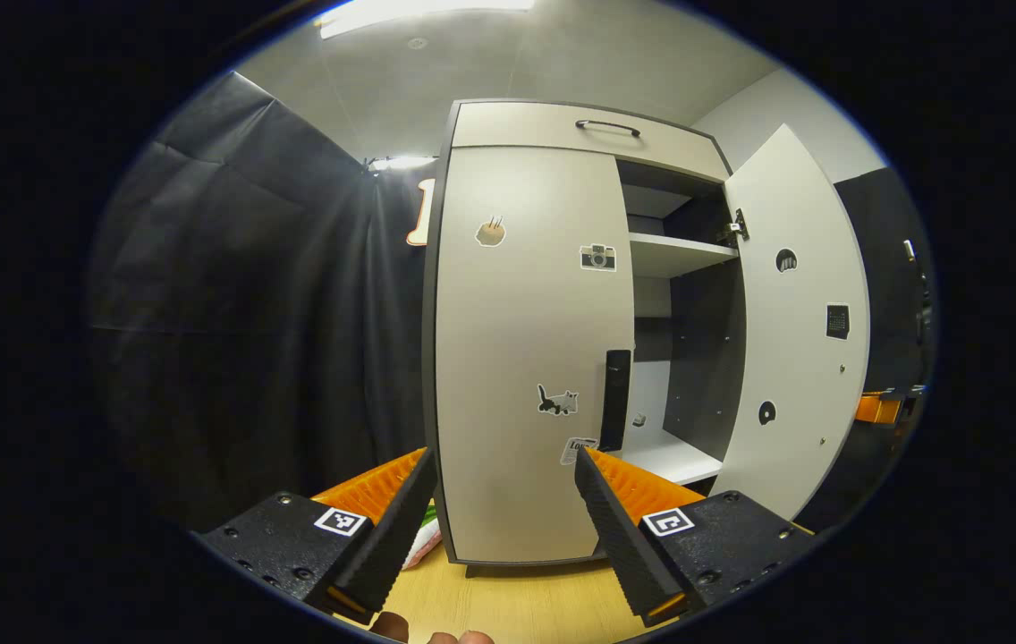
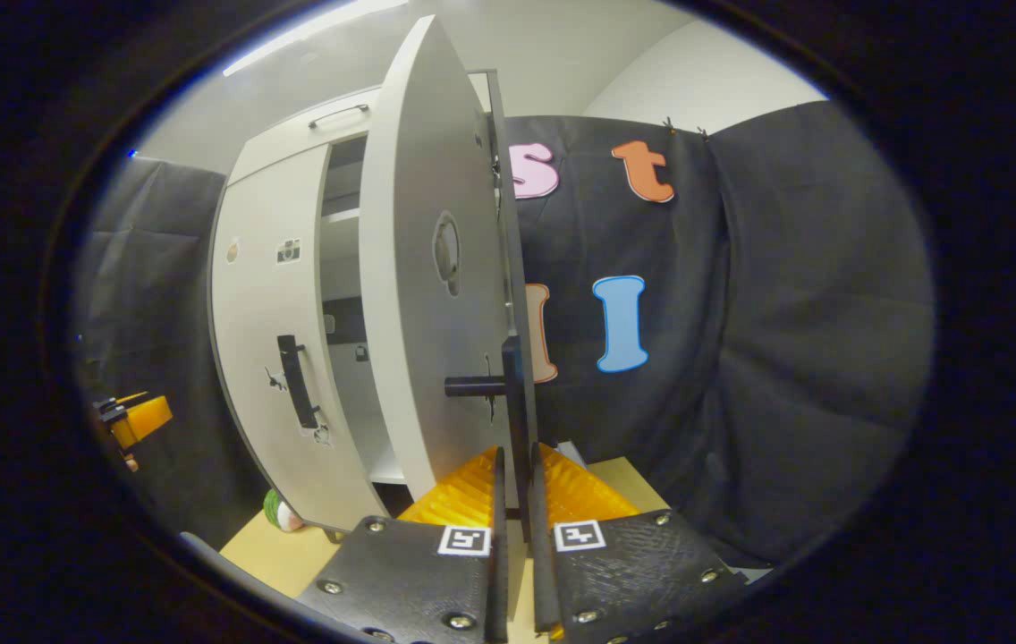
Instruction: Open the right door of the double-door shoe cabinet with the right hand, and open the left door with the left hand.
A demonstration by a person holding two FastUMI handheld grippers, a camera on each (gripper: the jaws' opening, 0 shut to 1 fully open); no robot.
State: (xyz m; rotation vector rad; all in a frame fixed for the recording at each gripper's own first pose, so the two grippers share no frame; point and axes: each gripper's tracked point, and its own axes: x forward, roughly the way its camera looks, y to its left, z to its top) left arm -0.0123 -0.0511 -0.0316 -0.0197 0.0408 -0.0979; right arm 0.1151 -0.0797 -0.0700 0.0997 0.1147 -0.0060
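The right door [image 1: 794, 340] stands open, right tongs [image 2: 515, 501] pinching its handle [image 2: 515, 394]; the left door [image 1: 530, 358] is shut, left tongs [image 1: 508, 501] spread before it.

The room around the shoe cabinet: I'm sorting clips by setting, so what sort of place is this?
Probably a staged recording booth, not a home: black cloth wall hangs behind the shoe cabinet, which stands on a wooden tabletop under a ceiling light panel.
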